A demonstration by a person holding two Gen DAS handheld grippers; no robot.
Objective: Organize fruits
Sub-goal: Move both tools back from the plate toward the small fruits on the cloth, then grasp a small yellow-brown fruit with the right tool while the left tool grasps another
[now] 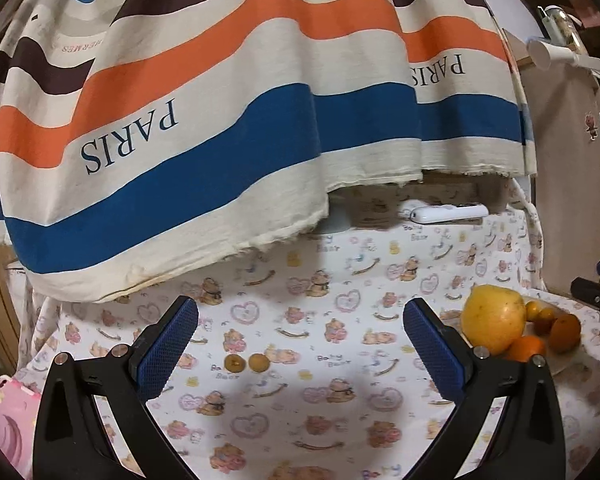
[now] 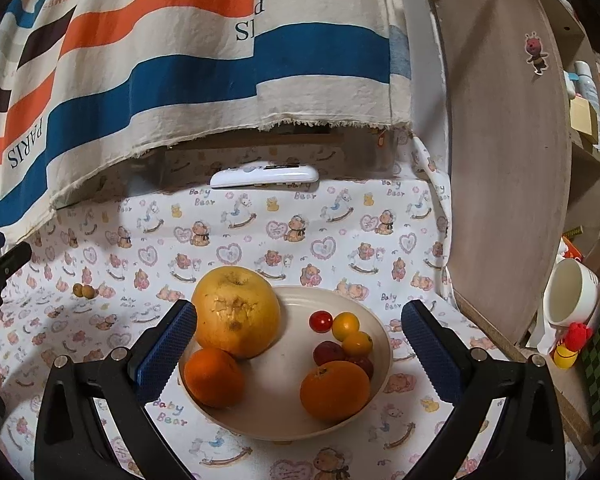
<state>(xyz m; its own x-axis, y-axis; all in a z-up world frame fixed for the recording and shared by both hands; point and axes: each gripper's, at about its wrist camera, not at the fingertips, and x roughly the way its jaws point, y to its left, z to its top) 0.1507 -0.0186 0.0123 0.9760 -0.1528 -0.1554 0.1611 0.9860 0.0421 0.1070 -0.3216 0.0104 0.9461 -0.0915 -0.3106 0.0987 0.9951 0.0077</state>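
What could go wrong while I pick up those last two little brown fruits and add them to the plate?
The two small brown fruits touch each other, so the open left gripper may pinch one and send the other rolling. The plate is already crowded; dropping them beside the big yellow fruit could nudge the cherry tomato out.

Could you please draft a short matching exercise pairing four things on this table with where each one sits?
Things:
1. big yellow fruit
2. two small brown fruits
3. white remote
4. red cherry tomato

Places:
A. far end of the table, under the striped cloth's edge
B. on the bare tablecloth, outside the bowl
C. in the bowl, leaning on its left rim
D. in the bowl, beside a small yellow tomato

Pairs: 1-C, 2-B, 3-A, 4-D
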